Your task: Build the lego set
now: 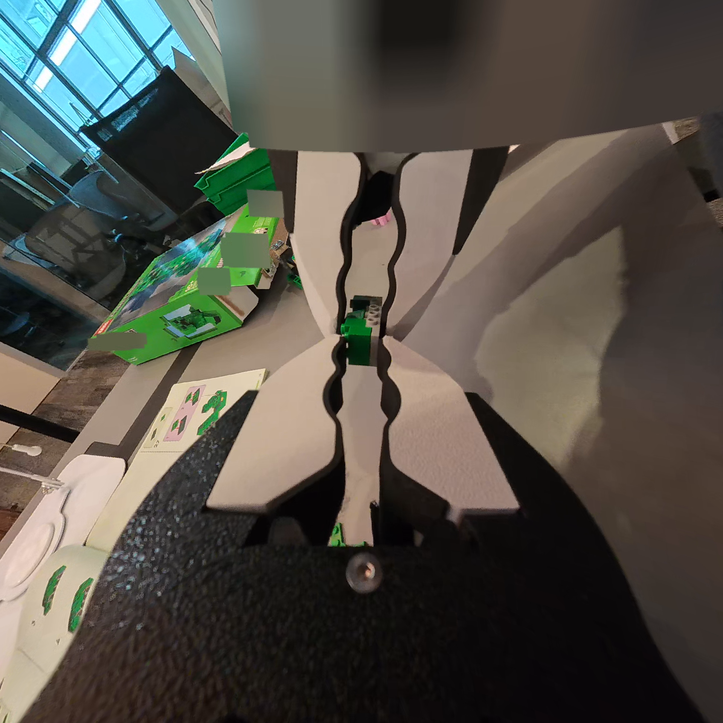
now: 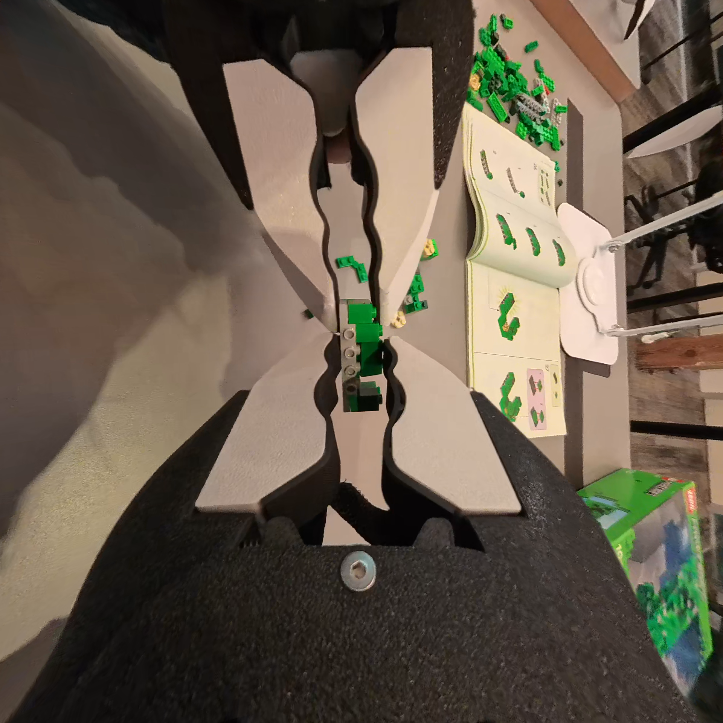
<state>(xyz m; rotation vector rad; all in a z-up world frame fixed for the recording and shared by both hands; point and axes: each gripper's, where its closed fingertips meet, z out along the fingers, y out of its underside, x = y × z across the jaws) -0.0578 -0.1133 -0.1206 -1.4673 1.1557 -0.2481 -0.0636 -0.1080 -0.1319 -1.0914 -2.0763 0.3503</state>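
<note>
A small lego assembly (image 2: 364,352) of green bricks on a grey holed beam hangs above the grey table. My right gripper (image 2: 358,338) is shut on its near part, with the beam against the left finger. My left gripper (image 1: 360,341) meets it tip to tip and is shut on the green brick (image 1: 358,346) at the other end. The grey beam (image 1: 373,313) runs on between the right gripper's fingers (image 1: 321,234). In the right wrist view the left gripper's fingers (image 2: 281,176) come down from the top.
An open instruction booklet (image 2: 512,274) lies on the table, also in the left wrist view (image 1: 184,407). A pile of loose bricks (image 2: 508,78) lies beyond it, a few small ones (image 2: 354,266) nearer. The green set box (image 1: 176,309) and green trays (image 1: 234,172) stand farther off. A white stand base (image 2: 587,281) sits by the booklet.
</note>
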